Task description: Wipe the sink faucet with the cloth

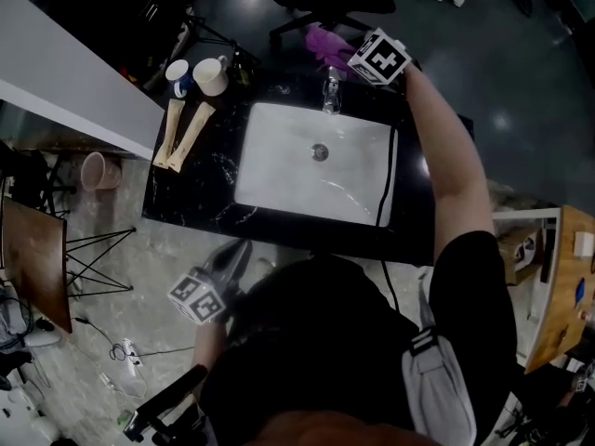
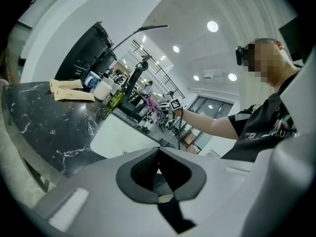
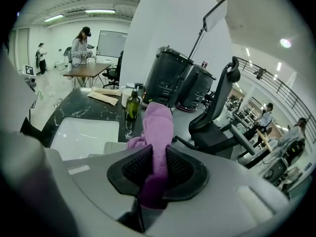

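My right gripper (image 3: 157, 169) clamps the purple cloth (image 3: 158, 125) part-closed, near the faucet (image 1: 331, 92) at the sink (image 1: 253, 161) back edge, ready for wiping; left gripper (image 2: 158, 169), jaws together and empty, hangs back off the counter.

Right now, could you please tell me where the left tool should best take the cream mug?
Probably its rim, from above on the faucet side: the cream mug stands upright, mouth open, with the blue mug crowding its other side.
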Motion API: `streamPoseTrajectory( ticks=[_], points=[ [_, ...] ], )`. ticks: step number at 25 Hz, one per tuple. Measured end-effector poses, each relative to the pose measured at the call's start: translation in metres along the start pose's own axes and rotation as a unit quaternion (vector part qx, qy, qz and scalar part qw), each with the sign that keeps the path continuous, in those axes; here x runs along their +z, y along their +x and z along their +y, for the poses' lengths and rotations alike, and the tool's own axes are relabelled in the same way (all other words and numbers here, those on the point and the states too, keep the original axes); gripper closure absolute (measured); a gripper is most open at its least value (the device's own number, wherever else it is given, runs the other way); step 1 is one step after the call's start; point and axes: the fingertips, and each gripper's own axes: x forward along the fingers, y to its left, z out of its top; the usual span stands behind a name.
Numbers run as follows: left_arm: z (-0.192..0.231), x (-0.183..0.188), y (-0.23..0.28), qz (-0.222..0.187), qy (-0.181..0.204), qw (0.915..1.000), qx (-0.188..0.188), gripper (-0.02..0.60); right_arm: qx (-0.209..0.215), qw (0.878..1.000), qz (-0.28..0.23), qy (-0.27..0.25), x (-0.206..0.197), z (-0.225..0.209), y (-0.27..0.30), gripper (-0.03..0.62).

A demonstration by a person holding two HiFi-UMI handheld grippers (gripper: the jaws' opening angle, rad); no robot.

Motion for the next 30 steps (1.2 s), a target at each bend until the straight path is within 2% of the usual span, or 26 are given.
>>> streamPoseTrajectory(
  ticks=[6,10,13,16,24,30],
  points=[
    [-0.003,0.012,-0.004,0.005,0.027,0.9991,-0.032,0.581,-0.009,1.000,-0.026,0.007,-0.006,0.038,-0.032,0.507],
    [-0.004,0.013,-0.010,0.014,0.041,0.9982,-0.041,0.581,-0.004,0.999,-0.049,0.001,-0.011,0.085,-0.058,0.505],
    [0.000,0.014,-0.017,0.012,0.041,0.9982,-0.041,0.581,0.003,0.999,-0.044,-0.011,-0.028,0.124,-0.059,0.505],
    [0.003,0.014,-0.020,0.010,0.034,0.9986,-0.040,0.581,0.009,0.999,-0.034,-0.008,-0.042,0.142,-0.048,0.505],
    [0.002,0.007,-0.017,0.017,0.026,0.9991,-0.027,0.581,-0.008,1.000,-0.005,-0.005,-0.050,0.101,-0.013,0.505],
    [0.003,-0.001,-0.014,0.016,0.022,0.9996,-0.006,0.581,-0.039,0.997,-0.006,0.064,-0.059,0.052,0.011,0.505]
  ],
)
